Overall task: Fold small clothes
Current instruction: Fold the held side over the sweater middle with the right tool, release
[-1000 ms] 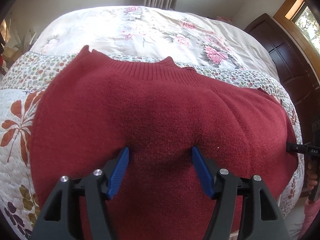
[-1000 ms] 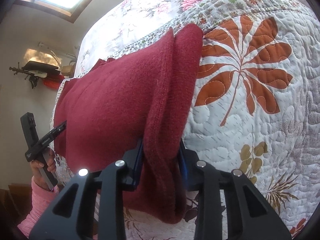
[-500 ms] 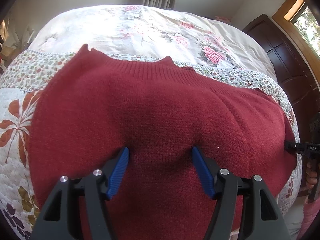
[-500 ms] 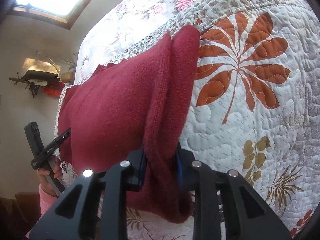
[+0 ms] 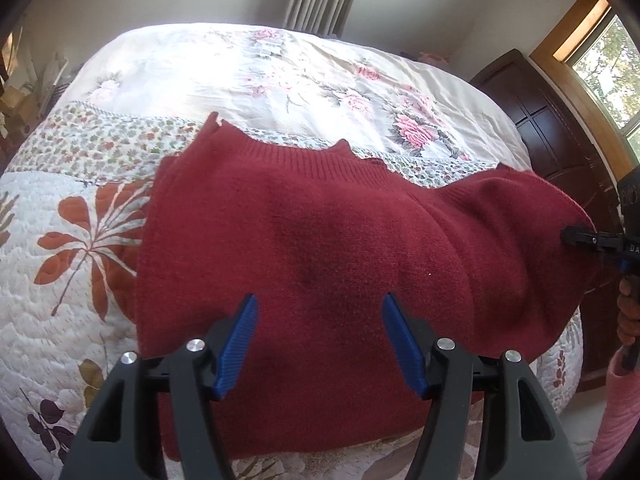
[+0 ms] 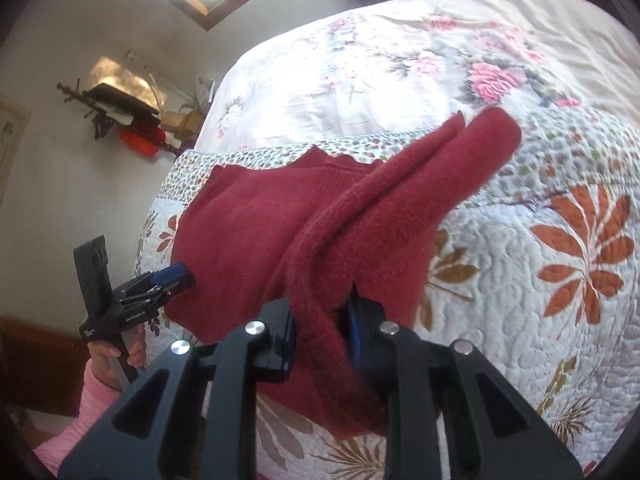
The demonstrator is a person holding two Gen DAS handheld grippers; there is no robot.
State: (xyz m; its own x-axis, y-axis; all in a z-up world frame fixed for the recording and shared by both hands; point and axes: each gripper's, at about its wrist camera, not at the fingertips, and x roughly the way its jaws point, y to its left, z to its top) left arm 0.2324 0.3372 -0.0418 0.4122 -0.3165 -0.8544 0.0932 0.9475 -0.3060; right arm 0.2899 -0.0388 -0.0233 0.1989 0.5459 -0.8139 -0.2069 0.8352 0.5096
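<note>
Room: a bedroom with a bed [image 5: 60, 304] under a quilted leaf-print cover and a floral sheet beyond it; curtain at top centre of the left wrist view, dark wooden door at the right edge.
Garment: a dark red knitted sweater [image 5: 320, 264] lies across the near part of the bed, filling the middle of the left wrist view, its ribbed edge toward the floral sheet.
Right tool: the right tool [image 6: 320, 324] is clamped on a bunched edge of the sweater at lower centre of its own view; the knit rises from the jaws as a thick ridge toward the upper right.
Left tool: the left tool [image 5: 318, 344] stands wide, blue pads well apart, low over the sweater's near part and gripping nothing; whether the pads touch the knit I cannot tell.
Person: a hand in a pink sleeve [image 6: 108, 356] holds the left tool's handle at lower left of the right wrist view.
Change: over the last second the held side has been lifted and carried inward; more leaf quilt now shows at the left of the left wrist view, and the raised fold points further across the garment.
Meaning: a side fold appears to be under way, with the lifted flap not yet laid flat.
Next, as a judgement: lay the flap over the body, then let go.
</note>
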